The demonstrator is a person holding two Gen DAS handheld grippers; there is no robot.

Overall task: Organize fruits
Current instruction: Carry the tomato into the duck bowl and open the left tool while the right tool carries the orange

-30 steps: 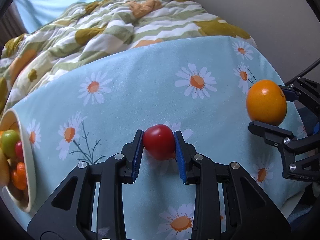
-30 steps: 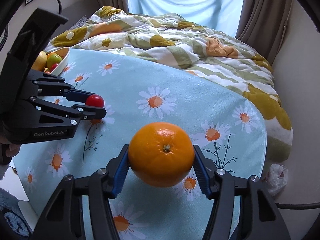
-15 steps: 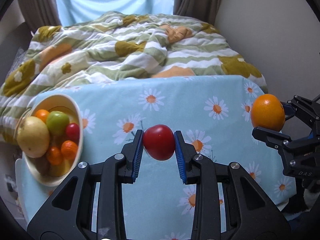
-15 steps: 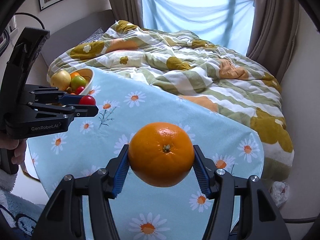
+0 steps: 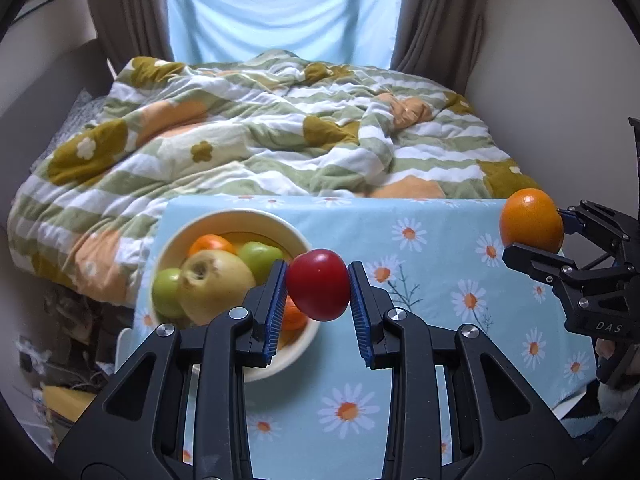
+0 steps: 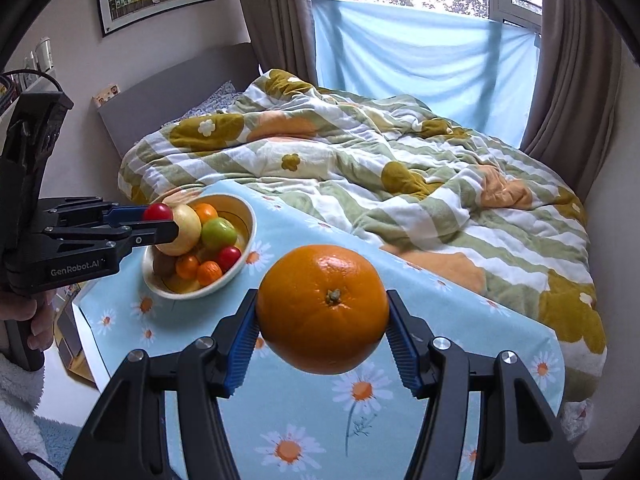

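My left gripper (image 5: pixel 318 286) is shut on a small red tomato (image 5: pixel 319 285) and holds it in the air at the right rim of a cream bowl (image 5: pixel 208 220). The bowl holds several fruits: a yellow apple (image 5: pixel 216 286), green ones and small oranges. In the right wrist view the left gripper (image 6: pixel 160 220) holds the tomato (image 6: pixel 157 212) over the bowl's (image 6: pixel 244 240) left side. My right gripper (image 6: pixel 322 316) is shut on a large orange (image 6: pixel 322 308), raised above the table; it shows at the right in the left wrist view (image 5: pixel 530 220).
The table carries a light blue daisy cloth (image 5: pixel 420 280), with its left edge close beside the bowl. A bed with a striped green and orange quilt (image 5: pixel 260 132) lies directly behind the table. A wall stands to the right.
My left gripper has carried the tomato left and up to the bowl, which now sits just behind it. The right gripper has risen with the orange.
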